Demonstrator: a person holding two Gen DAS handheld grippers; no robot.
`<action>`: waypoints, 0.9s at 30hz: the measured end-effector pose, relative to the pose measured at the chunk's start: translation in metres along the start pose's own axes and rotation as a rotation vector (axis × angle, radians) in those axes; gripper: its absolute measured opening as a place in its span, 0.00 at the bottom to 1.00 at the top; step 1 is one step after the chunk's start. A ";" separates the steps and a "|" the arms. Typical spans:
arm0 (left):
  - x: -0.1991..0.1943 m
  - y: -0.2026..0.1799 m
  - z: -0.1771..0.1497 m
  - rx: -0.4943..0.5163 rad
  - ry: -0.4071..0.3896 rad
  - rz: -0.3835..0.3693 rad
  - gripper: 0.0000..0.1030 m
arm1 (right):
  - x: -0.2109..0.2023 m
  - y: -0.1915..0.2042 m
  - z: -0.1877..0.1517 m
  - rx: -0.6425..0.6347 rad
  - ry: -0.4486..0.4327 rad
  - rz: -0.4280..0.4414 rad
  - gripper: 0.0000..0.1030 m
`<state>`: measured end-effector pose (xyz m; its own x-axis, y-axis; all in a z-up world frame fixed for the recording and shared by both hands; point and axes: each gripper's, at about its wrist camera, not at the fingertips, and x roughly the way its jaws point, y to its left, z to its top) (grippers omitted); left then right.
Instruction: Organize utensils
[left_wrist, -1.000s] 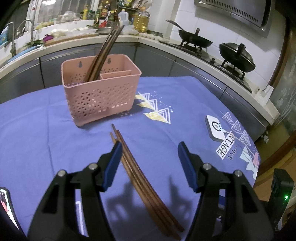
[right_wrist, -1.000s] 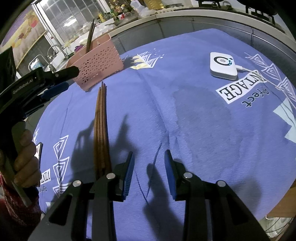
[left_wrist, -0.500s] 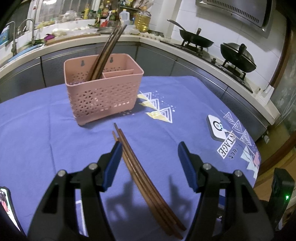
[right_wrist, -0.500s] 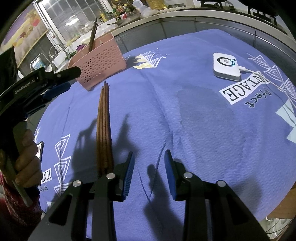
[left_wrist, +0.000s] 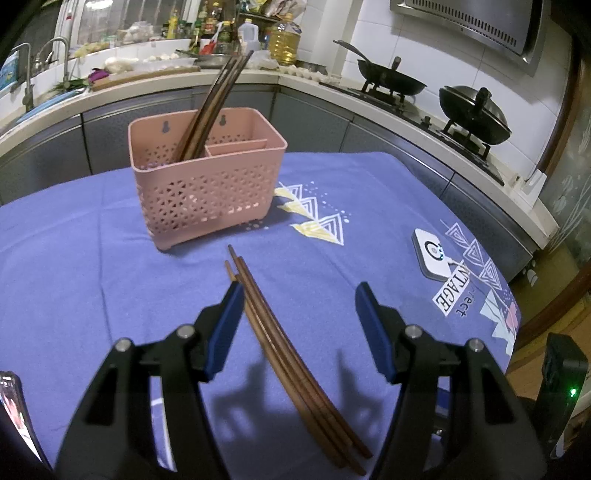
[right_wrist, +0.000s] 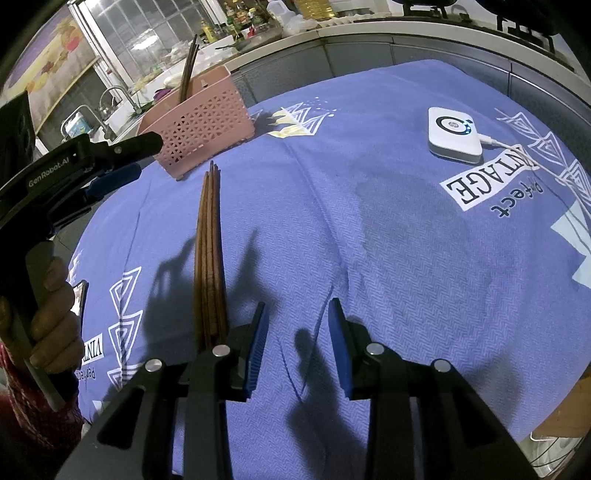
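A bundle of brown wooden chopsticks (left_wrist: 288, 347) lies flat on the blue tablecloth (left_wrist: 74, 266), tips toward a pink perforated utensil basket (left_wrist: 207, 192). Several more chopsticks (left_wrist: 210, 107) stand slanted in the basket's left compartment. My left gripper (left_wrist: 299, 325) hovers open above the lying chopsticks, which pass between its blue pads without touching them. In the right wrist view the same chopsticks (right_wrist: 209, 251) lie left of my right gripper (right_wrist: 297, 332), which is open and empty over bare cloth. The left gripper (right_wrist: 110, 162) shows there too, held by a hand (right_wrist: 55, 328).
A white puck-shaped device (left_wrist: 434, 254) with a cable lies on the cloth at the right. A phone (left_wrist: 14, 413) sits at the near left edge. Behind the table runs a counter with a sink (left_wrist: 33, 85), bottles and two black woks (left_wrist: 474, 112).
The basket and the chopsticks have slid slightly right and down in the left wrist view. Both grippers keep the same opening.
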<state>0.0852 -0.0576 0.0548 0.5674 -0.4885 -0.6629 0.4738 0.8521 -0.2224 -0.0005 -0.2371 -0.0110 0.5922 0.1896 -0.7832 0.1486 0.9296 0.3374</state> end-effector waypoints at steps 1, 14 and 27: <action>0.000 0.001 0.000 0.000 0.000 0.000 0.58 | 0.000 0.001 0.000 -0.001 0.000 0.000 0.33; -0.006 0.005 -0.002 -0.004 -0.003 -0.002 0.58 | -0.001 0.004 0.000 -0.008 -0.006 0.004 0.33; -0.006 0.005 -0.002 -0.007 0.001 -0.002 0.58 | -0.001 0.006 -0.001 -0.006 -0.006 0.005 0.33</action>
<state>0.0828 -0.0501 0.0563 0.5658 -0.4896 -0.6634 0.4701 0.8526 -0.2283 -0.0006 -0.2313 -0.0084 0.5975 0.1921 -0.7785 0.1413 0.9305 0.3380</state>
